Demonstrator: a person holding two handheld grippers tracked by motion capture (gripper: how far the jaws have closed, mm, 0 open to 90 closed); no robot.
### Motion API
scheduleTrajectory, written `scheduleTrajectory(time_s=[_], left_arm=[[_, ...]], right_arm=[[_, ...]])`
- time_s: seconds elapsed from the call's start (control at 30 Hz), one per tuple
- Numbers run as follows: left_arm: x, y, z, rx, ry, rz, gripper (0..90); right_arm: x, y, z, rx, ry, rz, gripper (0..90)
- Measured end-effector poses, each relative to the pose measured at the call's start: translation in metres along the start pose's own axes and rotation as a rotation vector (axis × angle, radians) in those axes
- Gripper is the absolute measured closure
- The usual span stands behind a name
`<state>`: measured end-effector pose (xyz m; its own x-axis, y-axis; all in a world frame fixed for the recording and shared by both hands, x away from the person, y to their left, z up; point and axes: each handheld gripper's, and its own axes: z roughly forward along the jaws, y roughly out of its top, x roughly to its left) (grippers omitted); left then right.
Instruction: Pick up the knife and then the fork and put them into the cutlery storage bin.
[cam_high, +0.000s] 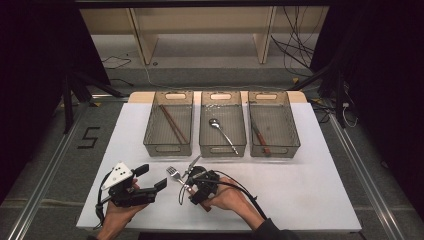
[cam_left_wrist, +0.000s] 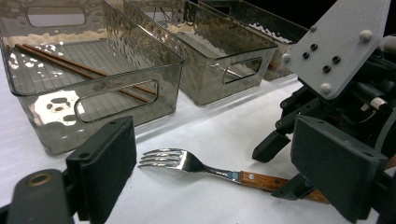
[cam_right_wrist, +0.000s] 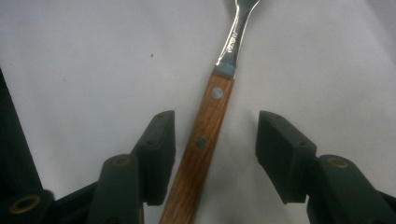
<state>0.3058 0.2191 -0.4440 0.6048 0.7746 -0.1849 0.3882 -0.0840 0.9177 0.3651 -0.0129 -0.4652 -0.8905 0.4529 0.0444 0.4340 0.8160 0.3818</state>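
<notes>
We see a white table (cam_high: 300, 190) with three clear bins at the far side. A fork (cam_high: 174, 174) lies on the table in front of the bins, near the middle one. It has shiny prongs and a brown wood handle.

Our right gripper (cam_high: 193, 176) is down low over the fork's handle. In the right gripper view, the handle (cam_right_wrist: 201, 144) lies between the two black jaws. The jaws are partly open. There is a gap on each side, so the pads do not press on the wood. The fork rests flat on the table.

Our left gripper (cam_high: 152, 177) sits to the left of the fork, just beside it. Its jaws are wide apart with nothing between them. In the left gripper view, we see the fork's prongs (cam_left_wrist: 163, 157) pointing toward the left jaw, and the right gripper (cam_left_wrist: 285, 165) over the handle end.

The left bin (cam_high: 168, 123) has two brown chopsticks (cam_high: 173, 123) in it. The middle bin (cam_high: 222, 123) has a spoon (cam_high: 223, 134). The right bin (cam_high: 273, 123) holds a thing with a brown handle (cam_high: 261, 137); we cannot tell what it is.
</notes>
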Motion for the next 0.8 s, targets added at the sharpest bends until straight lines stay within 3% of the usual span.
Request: scheduleTrajectory(time_s=[0.4, 0.57, 0.8], left_arm=[[0.0001, 0.0, -0.0004, -0.001, 0.001, 0.001, 13.8], [0.0001, 0.0, -0.0005, -0.001, 0.001, 0.002, 13.8], [-0.0001, 0.0001, -0.0004, 0.002, -0.002, 0.005, 13.8]], right_arm=[[0.0011, 0.002, 0.0024, 0.022, -0.028, -0.042, 60.3], [-0.004, 0.0034, 0.0017, 0.033, -0.02, -0.029, 68.7], [-0.0064, 0.0072, 0.0022, 0.057, -0.015, -0.017, 71.5]])
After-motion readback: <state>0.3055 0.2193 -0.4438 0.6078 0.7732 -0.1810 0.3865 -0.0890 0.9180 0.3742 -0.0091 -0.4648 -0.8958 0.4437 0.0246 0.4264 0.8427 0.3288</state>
